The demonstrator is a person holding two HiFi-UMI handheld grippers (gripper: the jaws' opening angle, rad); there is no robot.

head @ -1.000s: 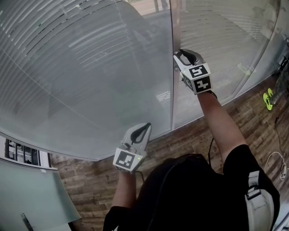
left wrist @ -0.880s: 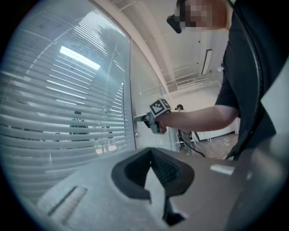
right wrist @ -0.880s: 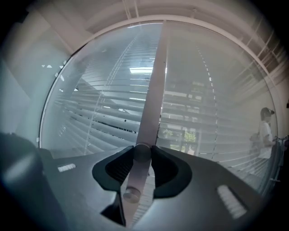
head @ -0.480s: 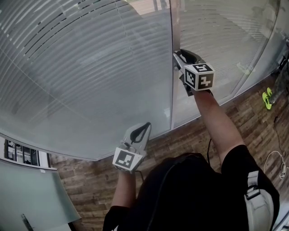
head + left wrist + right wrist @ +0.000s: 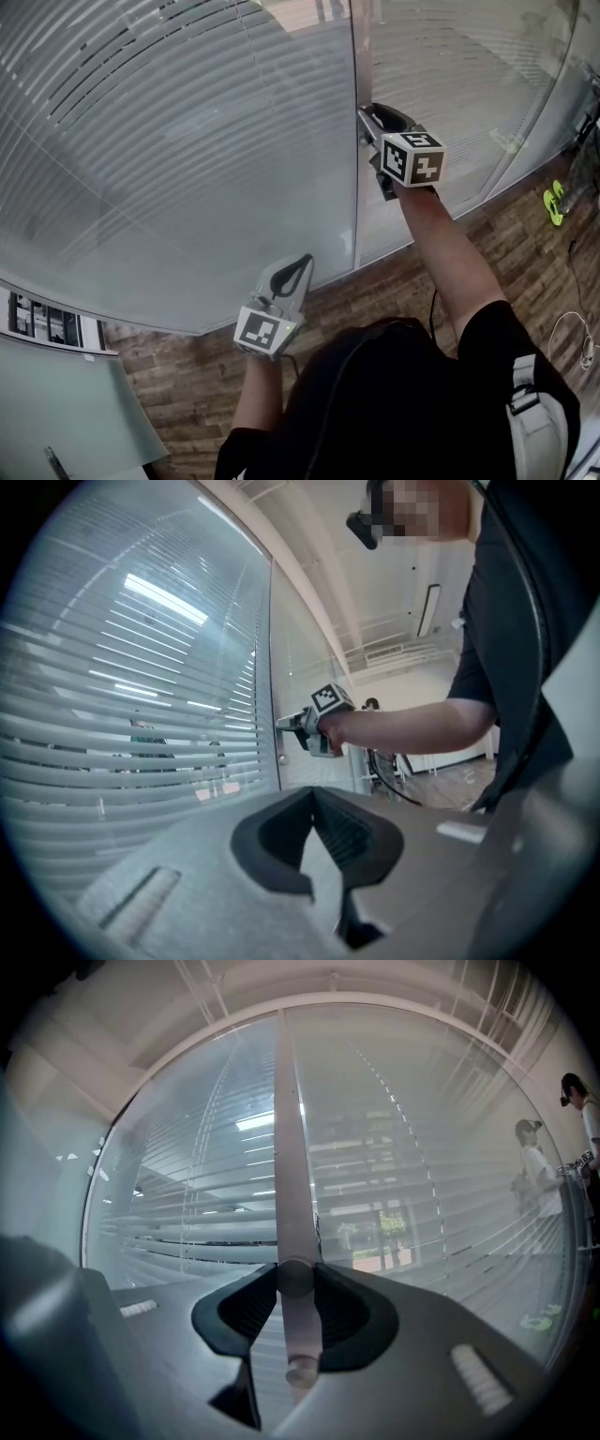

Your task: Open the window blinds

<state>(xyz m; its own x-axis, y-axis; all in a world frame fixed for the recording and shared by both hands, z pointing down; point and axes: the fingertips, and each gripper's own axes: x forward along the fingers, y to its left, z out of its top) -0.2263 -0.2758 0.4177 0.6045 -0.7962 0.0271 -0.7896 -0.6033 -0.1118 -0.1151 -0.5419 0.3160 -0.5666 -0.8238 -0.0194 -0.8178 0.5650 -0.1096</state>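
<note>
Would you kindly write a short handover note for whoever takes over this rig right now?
Right gripper: jaws shut on the round knob on the vertical frame post between the glass panes.
Left gripper: jaws together, empty, held low near the glass.
Blinds: slats partly tilted, with gaps showing through.
Done: knob gripped.
Left: probably turn the knob until the slats stand fully open, then release.

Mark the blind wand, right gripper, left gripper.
blind wand (image 5: pixel 291 1166), right gripper view, shaft above the jaws.
right gripper (image 5: pixel 366 123), head view, midway between fingertips.
left gripper (image 5: pixel 304 259), head view, midway between fingertips.
</note>
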